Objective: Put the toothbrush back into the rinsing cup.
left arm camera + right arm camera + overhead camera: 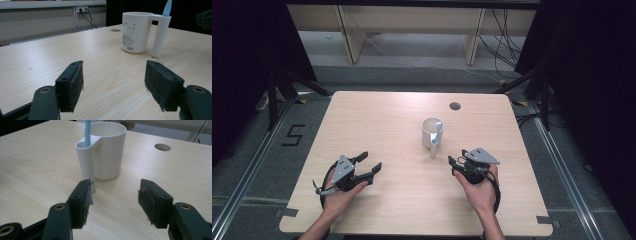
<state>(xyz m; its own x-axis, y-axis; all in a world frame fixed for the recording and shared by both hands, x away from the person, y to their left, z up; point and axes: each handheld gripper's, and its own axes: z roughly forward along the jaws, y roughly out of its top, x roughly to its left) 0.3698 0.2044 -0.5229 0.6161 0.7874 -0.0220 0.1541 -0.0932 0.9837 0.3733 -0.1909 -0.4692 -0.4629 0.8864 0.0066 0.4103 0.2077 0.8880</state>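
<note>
A white cup (pixel 429 129) stands upright near the middle of the wooden table (pixel 377 120). A narrow tube holder (pixel 86 165) is joined to its rim, and a light blue stick (pixel 87 131) stands in that tube. My right gripper (pixel 457 159) rests open just right of and in front of the cup, held by a hand. In the right gripper view the gripper (pixel 115 197) faces the cup (pixel 108 150) at close range, with nothing between its jaws. My left gripper (pixel 371 162) lies open at the front left. From the left gripper view the gripper (pixel 113 82) points toward the cup (pixel 133 32) farther off.
A round cable hole (pixel 455 106) sits in the tabletop behind the cup. Bare wood lies between the two grippers and across the left half. Wooden furniture legs (pixel 349 35) and cables (pixel 504 37) stand on the floor beyond the far edge. Dark curtains flank both sides.
</note>
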